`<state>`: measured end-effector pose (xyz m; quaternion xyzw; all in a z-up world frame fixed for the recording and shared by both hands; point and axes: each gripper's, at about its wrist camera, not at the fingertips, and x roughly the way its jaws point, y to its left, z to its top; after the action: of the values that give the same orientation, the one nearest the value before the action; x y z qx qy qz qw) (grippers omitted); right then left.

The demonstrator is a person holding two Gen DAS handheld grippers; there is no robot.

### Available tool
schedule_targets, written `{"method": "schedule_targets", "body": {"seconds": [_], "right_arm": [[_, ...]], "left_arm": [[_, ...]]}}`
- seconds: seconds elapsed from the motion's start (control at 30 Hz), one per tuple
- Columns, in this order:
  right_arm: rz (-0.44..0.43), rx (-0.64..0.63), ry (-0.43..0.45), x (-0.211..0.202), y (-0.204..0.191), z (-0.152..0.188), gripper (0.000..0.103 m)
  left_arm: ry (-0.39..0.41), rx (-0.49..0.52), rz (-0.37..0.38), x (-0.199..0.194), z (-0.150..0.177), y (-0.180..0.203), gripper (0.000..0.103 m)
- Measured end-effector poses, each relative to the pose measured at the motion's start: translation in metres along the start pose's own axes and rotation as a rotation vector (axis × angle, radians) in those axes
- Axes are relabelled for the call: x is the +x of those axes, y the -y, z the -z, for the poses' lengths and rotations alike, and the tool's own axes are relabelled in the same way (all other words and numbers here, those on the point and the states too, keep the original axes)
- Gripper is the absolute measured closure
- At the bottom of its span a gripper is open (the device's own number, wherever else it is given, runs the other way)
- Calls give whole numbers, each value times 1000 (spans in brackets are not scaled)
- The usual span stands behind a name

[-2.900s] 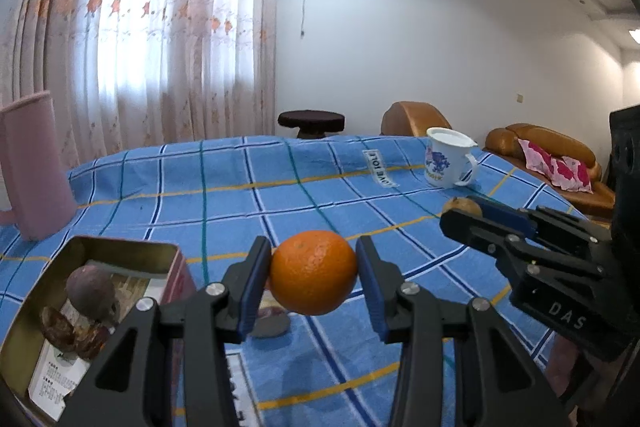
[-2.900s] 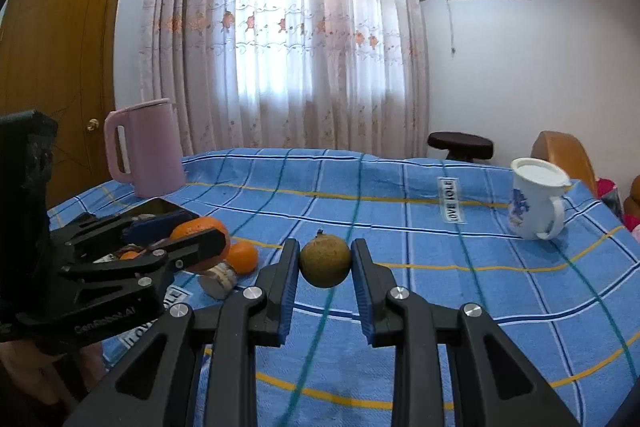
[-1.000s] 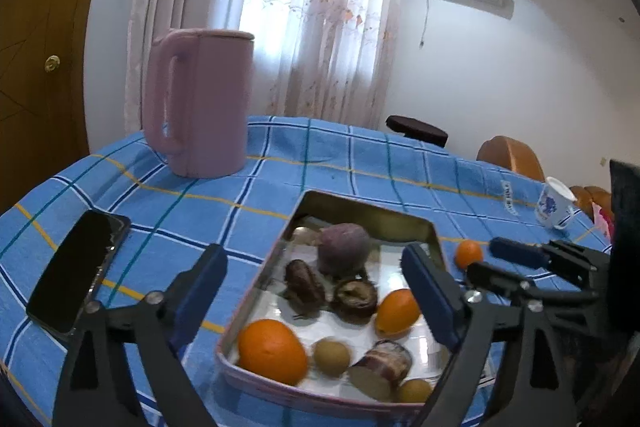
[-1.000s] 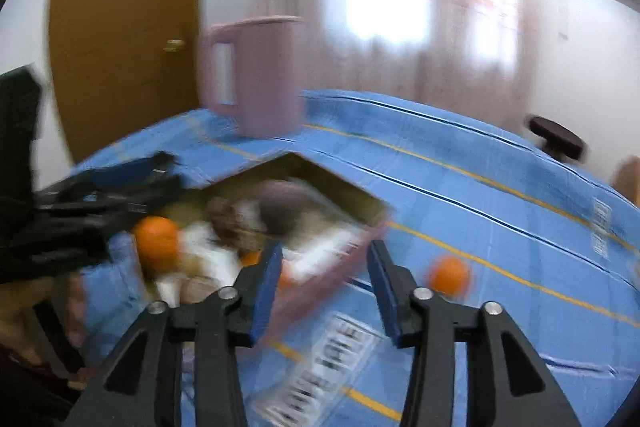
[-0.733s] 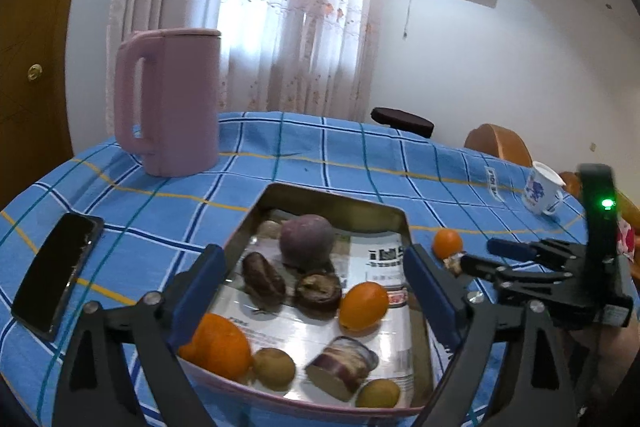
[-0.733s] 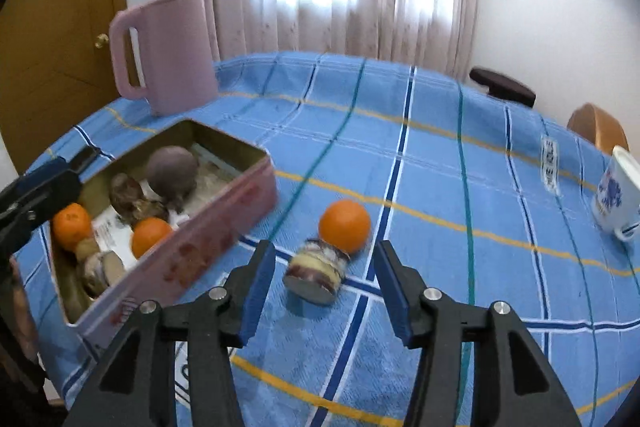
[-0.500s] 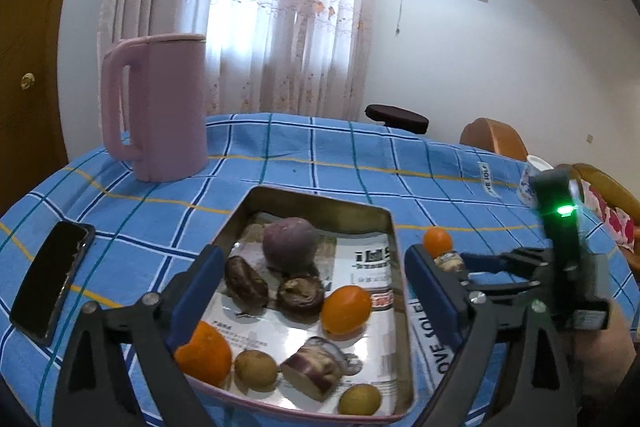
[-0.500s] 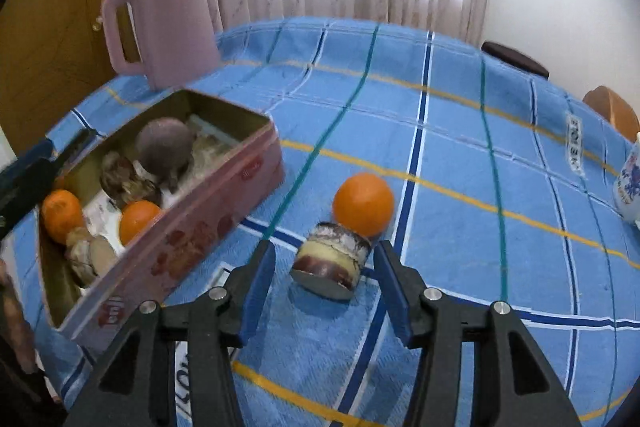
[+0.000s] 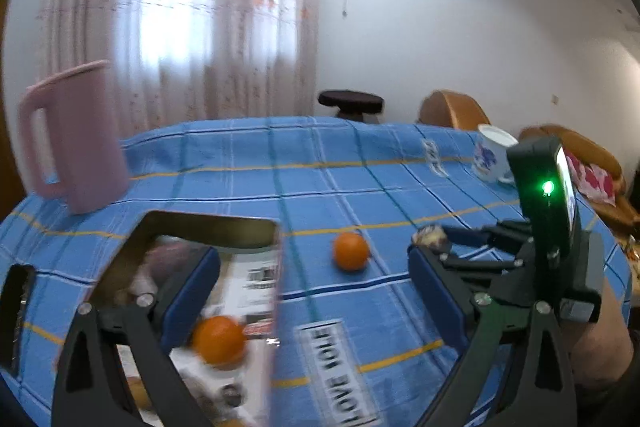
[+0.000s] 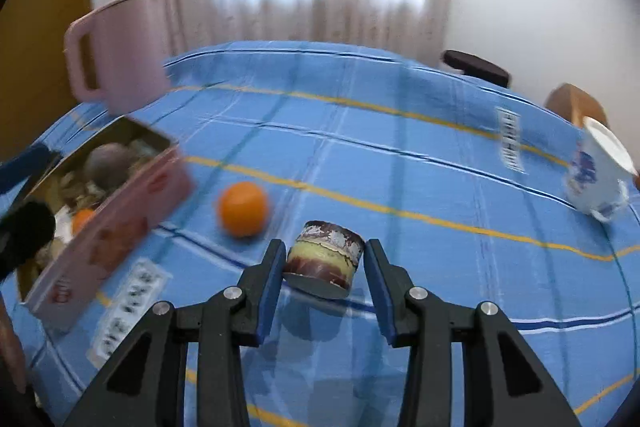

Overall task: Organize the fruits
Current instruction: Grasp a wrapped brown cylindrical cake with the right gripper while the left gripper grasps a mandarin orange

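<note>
- Right tool (image 10: 325,271): a cut chunk of purple-skinned, pale-fleshed fruit (image 10: 325,258) lies on its side between the two blue pads. The jaws have just been closing around it; the left pad sits at its edge, while a thin gap shows at the right pad, so no firm grip can be confirmed.
- Loose orange (image 10: 242,209): rests on the tabletop (image 10: 400,163) just left of and slightly beyond the chunk, apart from it and from the tin.
- Left tool (image 9: 314,291): jaws wide and lately opening further, with nothing between the pads. Its left pad hangs over the tin; its right pad hangs over bare cloth near the right tool.
- Tin tray (image 9: 276,267): a rectangular pink-sided container at the near left of the tabletop, lined with printed paper. It holds an orange (image 9: 219,339), a round dark purple fruit (image 10: 105,159) and several brown pieces.
- Background vessels: a pink jug (image 9: 76,143) stands far left; a white mug with blue print (image 10: 600,179) stands far right.
- Limits of view: motion blur smears the tin's contents, so the smaller pieces cannot be identified. The left tool's arms cover the tin's near part, and a dark flat object (image 9: 16,311) is cut off at the left edge.
</note>
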<state>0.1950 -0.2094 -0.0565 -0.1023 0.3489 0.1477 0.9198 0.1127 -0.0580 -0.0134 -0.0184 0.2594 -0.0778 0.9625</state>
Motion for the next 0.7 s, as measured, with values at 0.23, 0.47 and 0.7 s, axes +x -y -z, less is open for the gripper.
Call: {"method": "schedule_targets", "body": {"seconds": [0.23,0.47,0.7], "right_arm": [[51,66,19,-4,44,2,61],[22,84,37,-9,50,6,60],[17,66,29,-6,46,6,60]], "left_arm": [[-119,29,32,55,-9,33,16],[-239,43,15,103,-9,44,36],[-291,31,-29,124,-12,40,46]]}}
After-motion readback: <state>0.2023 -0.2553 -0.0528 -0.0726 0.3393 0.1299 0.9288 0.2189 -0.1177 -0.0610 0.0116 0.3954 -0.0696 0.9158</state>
